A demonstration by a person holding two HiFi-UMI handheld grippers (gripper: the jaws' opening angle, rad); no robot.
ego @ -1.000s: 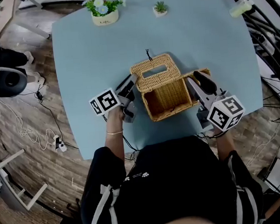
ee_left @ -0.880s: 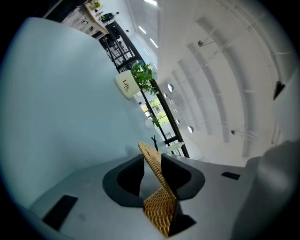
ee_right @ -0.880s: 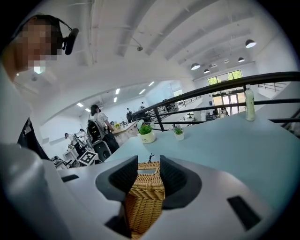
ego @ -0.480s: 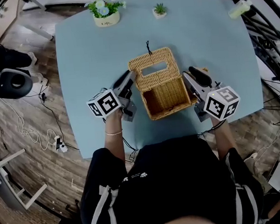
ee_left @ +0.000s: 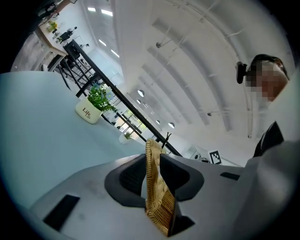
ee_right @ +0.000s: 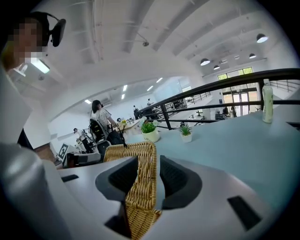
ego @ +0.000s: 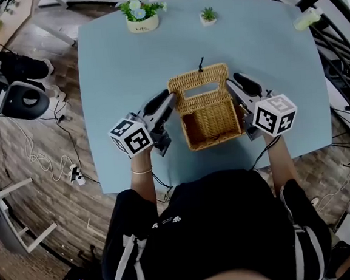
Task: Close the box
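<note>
Wicker lid [ego: 197, 84] stands up from the far edge of the open box [ego: 211, 126] on the blue surface [ego: 114, 68], its long axis running from the left tool [ego: 167, 100], jaws just tightened on its left end, to the right tool [ego: 236, 83] clamped on its right end, the box's opening lying toward the person [ego: 220, 236].

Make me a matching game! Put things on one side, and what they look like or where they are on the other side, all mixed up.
Things:
1. lid
2. flower pot
3. bottle
4. table

Descriptions:
a. light blue
b. wicker, standing upright
c. at the table's far right corner
d. white, with flowers, at the table's far edge

Pairs: 1-b, 2-d, 3-c, 4-a
</note>
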